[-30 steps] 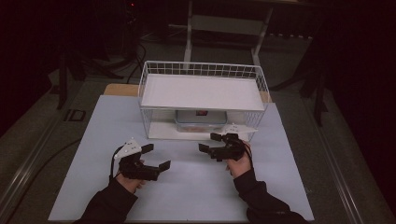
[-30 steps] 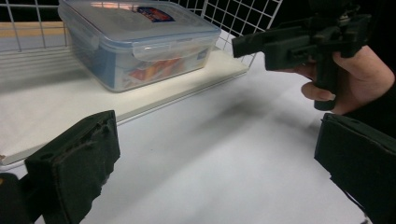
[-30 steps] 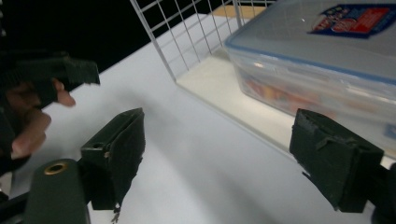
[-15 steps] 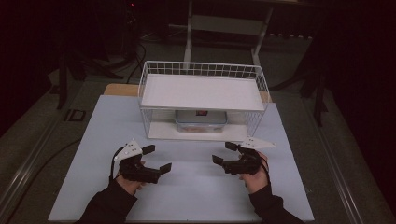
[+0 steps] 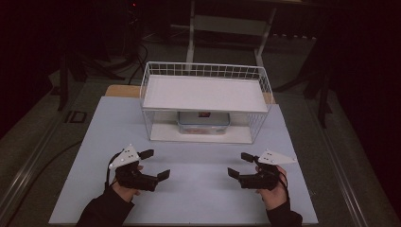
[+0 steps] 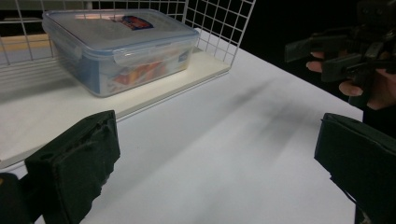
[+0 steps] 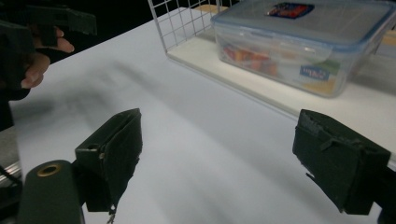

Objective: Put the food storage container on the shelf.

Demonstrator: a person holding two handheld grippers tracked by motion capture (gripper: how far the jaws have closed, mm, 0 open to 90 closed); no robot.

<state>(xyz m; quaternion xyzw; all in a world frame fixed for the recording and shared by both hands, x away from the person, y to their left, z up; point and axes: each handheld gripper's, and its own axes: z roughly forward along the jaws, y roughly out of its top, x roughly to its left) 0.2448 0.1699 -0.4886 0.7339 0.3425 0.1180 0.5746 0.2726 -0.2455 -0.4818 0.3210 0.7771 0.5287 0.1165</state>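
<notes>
We work on a white table [image 5: 189, 189] with a wire rack [image 5: 203, 101] at its far side. On the rack's lower shelf sits a lidded plastic box [image 5: 203, 122], probably stowed there. Our left gripper [image 5: 153, 164] and right gripper [image 5: 240, 165] rest well apart, jaws spread and empty, pointing inward, seemingly idle.
</notes>
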